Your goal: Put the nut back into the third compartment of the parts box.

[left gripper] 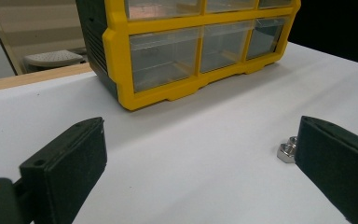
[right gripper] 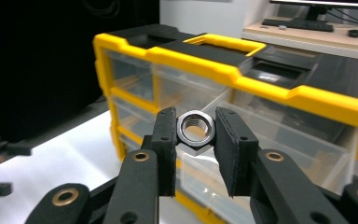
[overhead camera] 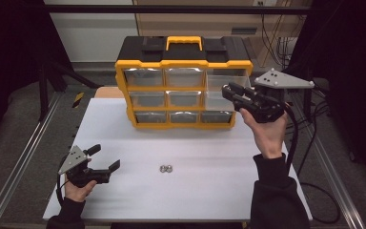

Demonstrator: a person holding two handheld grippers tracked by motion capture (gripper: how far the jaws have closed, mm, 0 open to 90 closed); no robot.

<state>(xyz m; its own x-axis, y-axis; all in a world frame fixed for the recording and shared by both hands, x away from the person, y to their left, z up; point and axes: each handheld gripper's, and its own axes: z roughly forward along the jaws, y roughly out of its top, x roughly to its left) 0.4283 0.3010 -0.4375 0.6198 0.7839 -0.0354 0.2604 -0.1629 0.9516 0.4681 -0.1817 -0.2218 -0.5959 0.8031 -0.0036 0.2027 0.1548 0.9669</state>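
Nut (right gripper: 195, 129): steel hex, clamped flat-to-flat between pads of right gripper (overhead camera: 232, 92), raised beside pulled-out clear drawer (overhead camera: 218, 90) at upper right of cabinet, prob. for dropping in. Largest to smallest: white desk (overhead camera: 209, 191), carries all items; yellow/black organiser cabinet (overhead camera: 183, 86), 3x3 clear drawers, at far edge w/ fronts facing the person for easy reach; left gripper (overhead camera: 106, 158), jaws wide, holding nothing, resting low near front-left, apparently waiting; 2 spare nuts (overhead camera: 166, 168) loose mid-desk, just beside each other, prob. next picks.
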